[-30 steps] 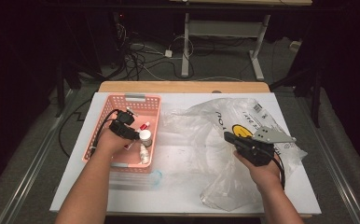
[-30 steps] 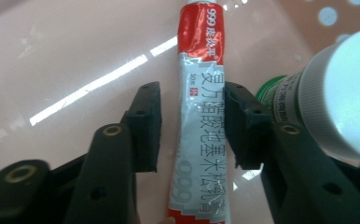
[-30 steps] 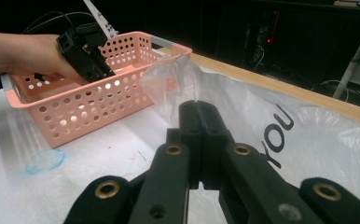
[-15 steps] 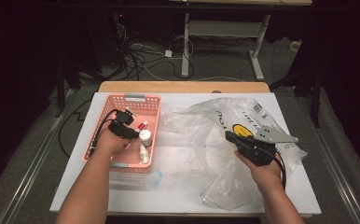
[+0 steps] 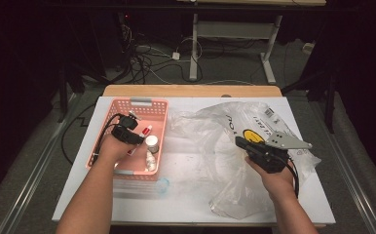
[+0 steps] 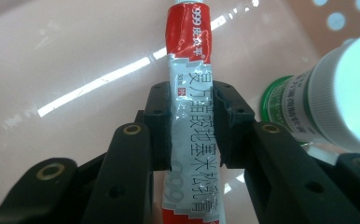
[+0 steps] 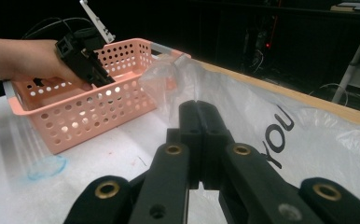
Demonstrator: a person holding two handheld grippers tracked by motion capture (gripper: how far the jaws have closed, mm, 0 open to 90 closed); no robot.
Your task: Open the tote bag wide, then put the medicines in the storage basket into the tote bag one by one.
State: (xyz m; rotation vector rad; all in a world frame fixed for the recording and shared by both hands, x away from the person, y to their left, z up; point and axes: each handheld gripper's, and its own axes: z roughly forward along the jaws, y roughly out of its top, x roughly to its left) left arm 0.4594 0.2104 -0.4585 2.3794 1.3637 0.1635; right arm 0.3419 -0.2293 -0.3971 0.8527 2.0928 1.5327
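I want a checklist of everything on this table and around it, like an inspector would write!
Surface: white table, with a blue smudge near the front.
Job's things: red-and-white tube in the pink basket; clear plastic bag spread out on the right.
Clutter: white-capped bottle in the basket beside the tube.
Grippers: left gripper has its jaws closed on the tube; right gripper has its jaws pressed together over the bag; whether film is pinched, unclear.
Cables: tangle of cables on the floor behind the table.
Surroundings: dark room, white desk frame at the back.
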